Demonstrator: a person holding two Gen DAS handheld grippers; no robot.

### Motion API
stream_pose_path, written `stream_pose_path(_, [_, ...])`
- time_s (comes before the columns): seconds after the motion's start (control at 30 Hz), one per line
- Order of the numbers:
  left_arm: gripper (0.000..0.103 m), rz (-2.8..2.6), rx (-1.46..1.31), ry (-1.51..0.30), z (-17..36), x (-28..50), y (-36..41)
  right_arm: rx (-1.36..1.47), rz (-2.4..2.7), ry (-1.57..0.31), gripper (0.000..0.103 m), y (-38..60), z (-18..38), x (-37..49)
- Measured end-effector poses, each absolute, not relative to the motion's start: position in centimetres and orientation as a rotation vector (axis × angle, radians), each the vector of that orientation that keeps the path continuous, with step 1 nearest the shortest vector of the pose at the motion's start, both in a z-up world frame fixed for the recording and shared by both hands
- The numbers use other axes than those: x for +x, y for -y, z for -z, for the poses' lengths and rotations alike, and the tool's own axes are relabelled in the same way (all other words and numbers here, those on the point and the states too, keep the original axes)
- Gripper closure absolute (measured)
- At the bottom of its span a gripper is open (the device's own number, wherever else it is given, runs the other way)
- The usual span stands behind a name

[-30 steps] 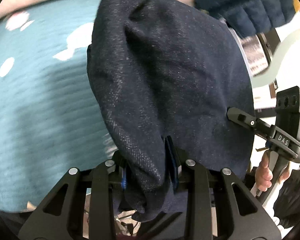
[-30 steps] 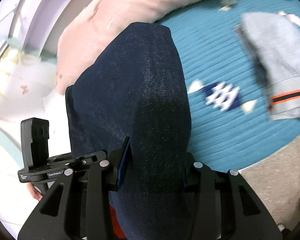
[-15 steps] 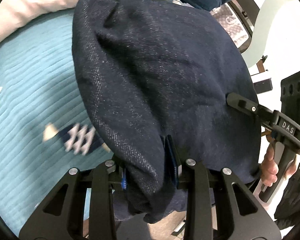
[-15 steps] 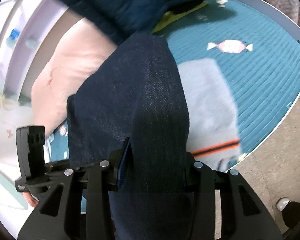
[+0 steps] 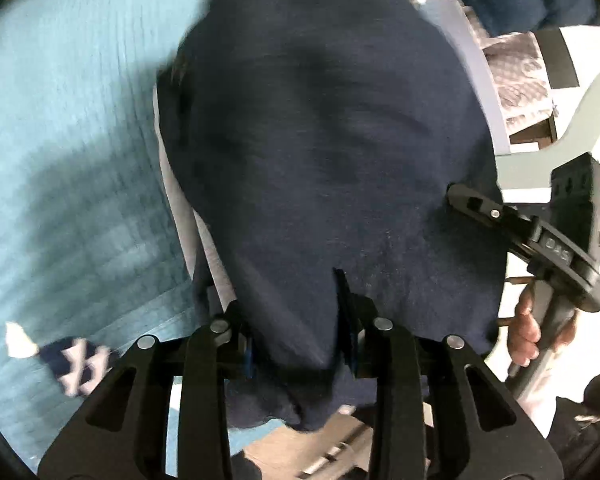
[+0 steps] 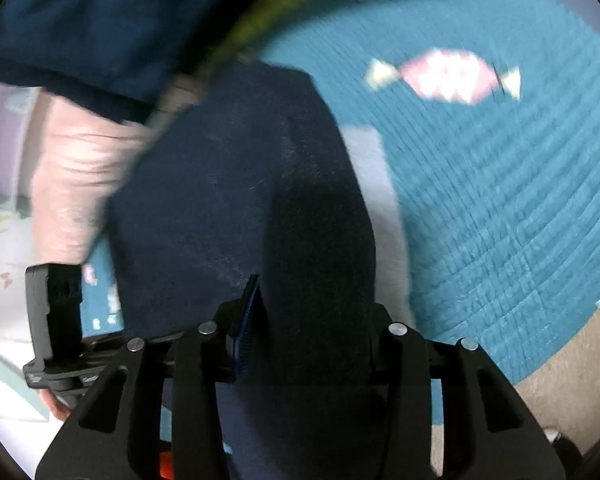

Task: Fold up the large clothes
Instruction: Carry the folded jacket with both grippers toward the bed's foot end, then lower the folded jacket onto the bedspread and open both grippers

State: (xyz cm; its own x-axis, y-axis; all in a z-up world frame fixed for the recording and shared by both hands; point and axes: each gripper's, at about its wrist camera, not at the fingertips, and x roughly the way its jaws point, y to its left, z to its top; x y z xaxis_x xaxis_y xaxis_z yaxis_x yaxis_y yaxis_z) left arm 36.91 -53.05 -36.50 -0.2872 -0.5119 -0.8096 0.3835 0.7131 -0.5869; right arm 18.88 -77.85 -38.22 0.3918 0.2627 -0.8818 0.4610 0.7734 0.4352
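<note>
The left gripper [image 5: 296, 336] is clamping a bunched edge of the dark navy garment [image 5: 324, 152], its two fingers pressed in on the fold from either side. The cloth is spreading away from the fingers toward the far side and is filling the middle of the left wrist view, hanging over the teal quilted mat [image 5: 72, 160]. At the right edge of that view the right gripper [image 5: 540, 240] is reaching into the garment's right border, with the person's hand [image 5: 524, 332] wrapped round its handle.

In the right wrist view the right gripper [image 6: 312, 332] is pinching a thick roll of the same garment [image 6: 236, 208] between its fingers, a blue pad showing on the left finger. The cloth is running from the fingers toward the far left. A pale grey garment [image 6: 380, 200] is lying on the mat just beside the navy cloth on its right. A pink candy motif [image 6: 444, 76] is printed on the mat at the far right. A pink cushion [image 6: 76, 184] is lying at the left, and a navy quilted jacket [image 6: 84, 20] is filling the far left corner. Both views are blurred.
</note>
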Motion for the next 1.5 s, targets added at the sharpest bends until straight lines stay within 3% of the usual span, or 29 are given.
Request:
stream_pose_path(0.23, [0.062, 0.852, -0.079, -1.61, 35.0, 36.4, 51.7, 0.733, 0.159, -1.121, 0.055, 77.6, 36.6, 16.3])
stream_pose_path(0.37, [0.046, 0.829, -0.037, -1.5, 31.1, 35.8, 49.3, 0.716, 0.234, -1.081, 0.055, 77.1, 33.7, 13.8])
stream_pose_path(0.4, [0.046, 0.814, -0.046, -1.481, 30.0, 35.6, 48.4, 0.729, 0.25, -1.055, 0.057, 77.2, 32.9, 12.7])
stream_pose_path(0.47, [0.046, 0.848, -0.04, -1.465, 28.3, 35.0, 47.8, 0.734, 0.278, -1.026, 0.074, 77.3, 31.7, 11.0])
stream_pose_path(0.53, [0.046, 0.883, -0.032, -1.433, 26.9, 33.7, 48.0, 0.703, 0.287, -1.024, 0.082, 76.6, 30.5, 9.6])
stream_pose_path(0.63, [0.046, 0.924, -0.023, -1.431, 26.7, 32.0, 50.4, 0.674, 0.28, -1.092, 0.088, 74.4, 30.5, 8.8])
stream_pose_path(0.77, [0.047, 0.875, 0.021, -1.525, 31.6, 30.6, 52.0, 0.637, 0.361, -1.179, 0.091, 72.8, 32.6, 7.2])
stream_pose_path(1.03, [0.045, 0.811, -0.075, -1.622, 36.7, 32.7, 52.1, 0.699, 0.495, -1.212, 0.09, 74.0, 38.3, 7.7])
stream_pose_path(1.17, [0.046, 0.831, -0.046, -1.602, 34.7, 33.1, 51.7, 0.707, 0.503, -1.223, 0.085, 73.9, 36.8, 7.7])
stream_pose_path(1.33, [0.047, 0.936, -0.093, -1.499, 29.6, 34.1, 51.3, 0.725, 0.458, -1.118, 0.086, 73.2, 32.8, 7.2])
stream_pose_path(1.5, [0.047, 0.967, -0.104, -1.388, 25.0, 37.5, 53.8, 0.662, 0.483, -1.148, 0.086, 72.9, 31.4, 7.2])
